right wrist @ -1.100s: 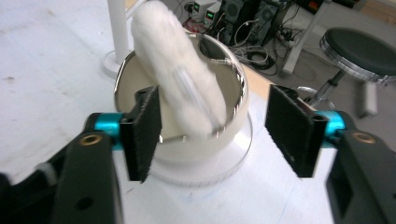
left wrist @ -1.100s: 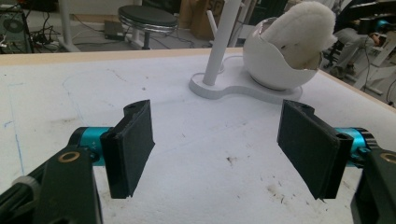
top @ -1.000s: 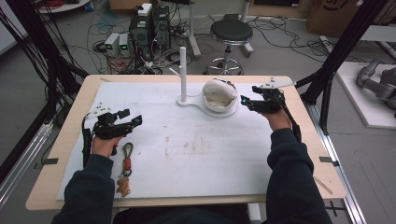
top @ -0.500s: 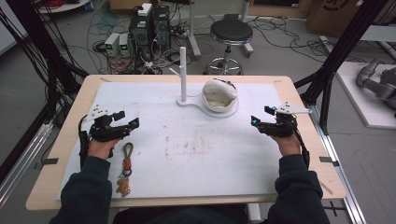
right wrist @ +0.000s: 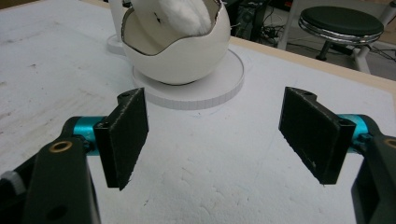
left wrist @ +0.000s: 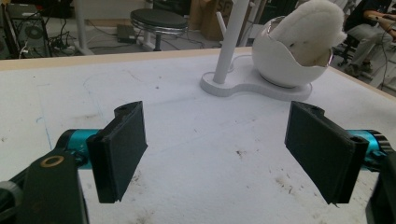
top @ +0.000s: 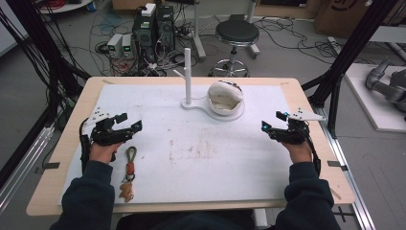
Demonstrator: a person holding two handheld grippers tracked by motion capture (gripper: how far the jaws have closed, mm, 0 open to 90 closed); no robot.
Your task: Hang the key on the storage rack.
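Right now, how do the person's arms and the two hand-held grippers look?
Both arms wear dark navy sleeves. The left hand-held gripper and right hand-held gripper are black, each topped by a grey three-cornered plate and trailing a black cable. Up close, the jaws are flat black rectangular pads on turquoise metal cylinders.

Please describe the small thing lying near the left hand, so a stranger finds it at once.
On the white table, look at the near left corner, beside the left gripper. The keychain lies flat there: a loop, an orange middle, a tan charm, the only coloured thing on the board.
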